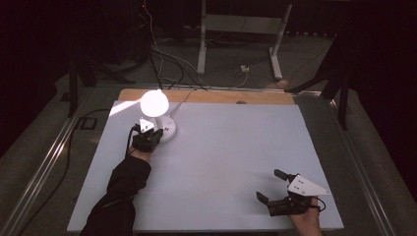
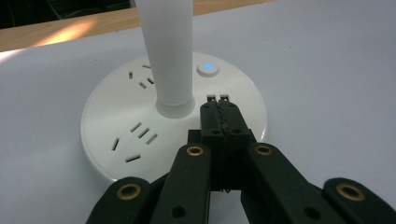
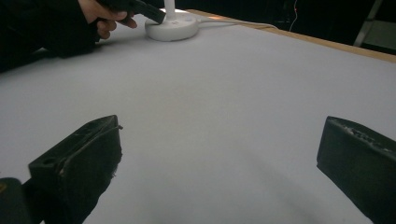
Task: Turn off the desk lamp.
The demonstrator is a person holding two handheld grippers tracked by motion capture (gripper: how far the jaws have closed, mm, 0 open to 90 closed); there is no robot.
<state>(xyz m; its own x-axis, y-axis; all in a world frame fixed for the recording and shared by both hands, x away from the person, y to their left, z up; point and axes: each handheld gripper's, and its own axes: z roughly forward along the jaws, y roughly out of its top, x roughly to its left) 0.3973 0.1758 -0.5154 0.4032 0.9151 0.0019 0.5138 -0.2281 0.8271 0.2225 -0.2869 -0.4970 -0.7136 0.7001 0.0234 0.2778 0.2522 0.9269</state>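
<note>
My left gripper [image 2: 219, 109] is clenched with nothing between the jaws, its tip resting on the round white base [image 2: 116, 112] of the lit lamp [image 1: 155, 103], which stands upper left in the high view. My right gripper [image 1: 272, 187], lower right there, hovers released over the bare table [image 1: 231, 147].

White lamp [image 2: 173, 70], its button [image 2: 208, 68] glowing blue; black claws [image 2: 219, 119] [image 3: 219, 158]; pale grey table [image 1: 236, 147] with a wooden edge.
</note>
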